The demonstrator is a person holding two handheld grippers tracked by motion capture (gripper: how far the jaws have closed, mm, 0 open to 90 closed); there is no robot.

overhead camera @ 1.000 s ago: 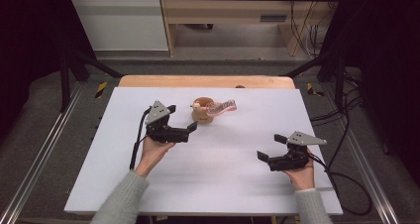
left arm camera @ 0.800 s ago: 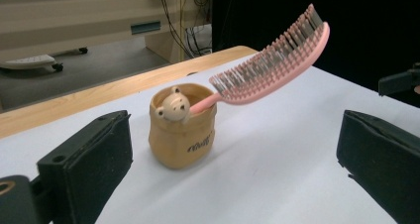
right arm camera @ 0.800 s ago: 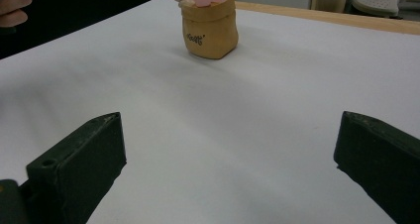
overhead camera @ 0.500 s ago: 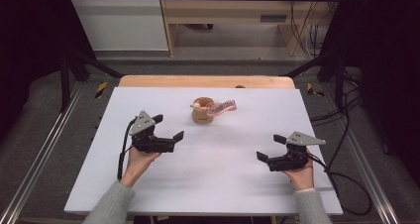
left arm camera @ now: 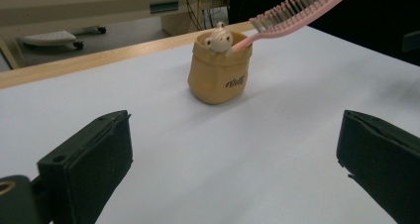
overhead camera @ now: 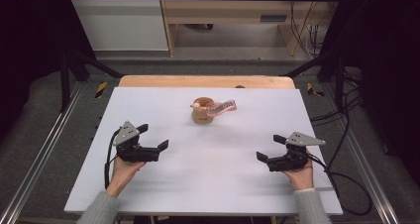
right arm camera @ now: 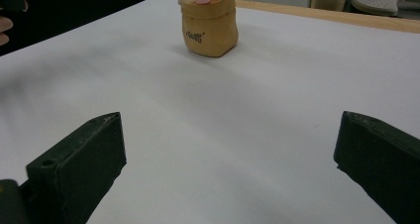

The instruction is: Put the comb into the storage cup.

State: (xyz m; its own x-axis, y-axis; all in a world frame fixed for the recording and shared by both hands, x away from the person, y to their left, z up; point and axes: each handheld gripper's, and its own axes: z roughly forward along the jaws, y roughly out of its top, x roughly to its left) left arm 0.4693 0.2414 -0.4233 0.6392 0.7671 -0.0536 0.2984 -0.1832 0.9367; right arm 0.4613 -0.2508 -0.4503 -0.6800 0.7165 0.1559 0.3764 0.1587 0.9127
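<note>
The cup [overhead camera: 201, 113] stands upright near the far middle of the table [overhead camera: 208, 184], with a pink comb [overhead camera: 223, 107] stuck handle-down in it, its toothed end leaning out over the rim toward the right in the high view. A small bear figure [left arm camera: 218, 37] peeks over the cup's rim beside the comb's handle. Both grippers sit low near the person's edge, well apart from the cup and from each other: the left gripper [overhead camera: 153, 139] at the left, the right gripper [overhead camera: 270, 148] at the right. Each has its jaws spread wide with nothing between them, as both gripper views show bare table between the black pads. Judging from this, the comb looks settled in the cup and neither hand is busy, so the work appears either finished or not yet begun; which one, the pictures cannot settle
</note>
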